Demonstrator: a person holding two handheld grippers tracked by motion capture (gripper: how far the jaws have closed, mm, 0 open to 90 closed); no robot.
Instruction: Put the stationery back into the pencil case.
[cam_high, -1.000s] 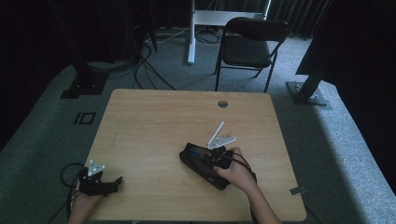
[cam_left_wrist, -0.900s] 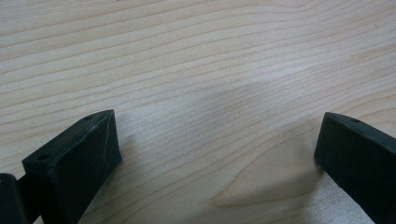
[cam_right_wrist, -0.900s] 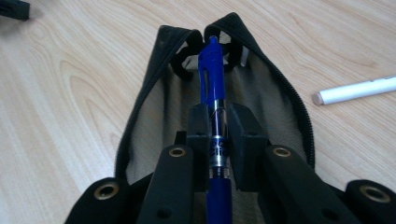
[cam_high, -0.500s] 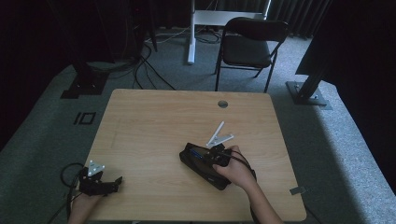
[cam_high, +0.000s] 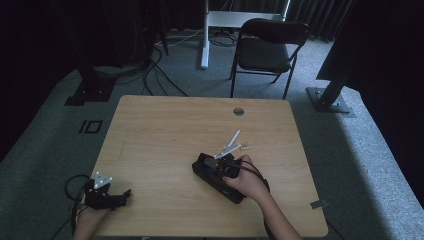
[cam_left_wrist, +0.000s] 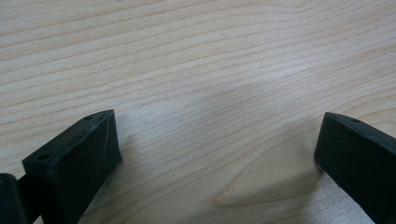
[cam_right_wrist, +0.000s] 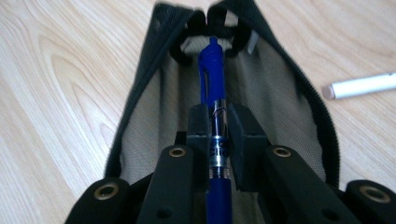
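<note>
A black pencil case (cam_right_wrist: 149, 84) lies open on the wooden table (cam_high: 165, 135), its grey lining showing. My right gripper (cam_right_wrist: 217, 126) is shut on a blue pen (cam_right_wrist: 211, 70), held lengthwise inside the case's mouth with its clip end pointing to the far end. In the high view the right gripper (cam_high: 225, 167) sits over the case (cam_high: 210, 177) right of the table's middle. My left gripper (cam_high: 120, 195) rests at the table's near left corner; its jaws stand wide apart over bare wood (cam_left_wrist: 210, 93) with nothing between them.
Two white pens (cam_high: 231, 142) lie just beyond the case, one tip showing in the right gripper view (cam_right_wrist: 359, 86). A small pale eraser-like piece (cam_high: 245, 147) lies beside them. A cable hole (cam_high: 238, 111) is near the far edge. A black chair (cam_high: 267, 47) stands behind the table.
The right hand has shifted slightly toward the case with the blue pen. The left gripper has stayed where it was.
</note>
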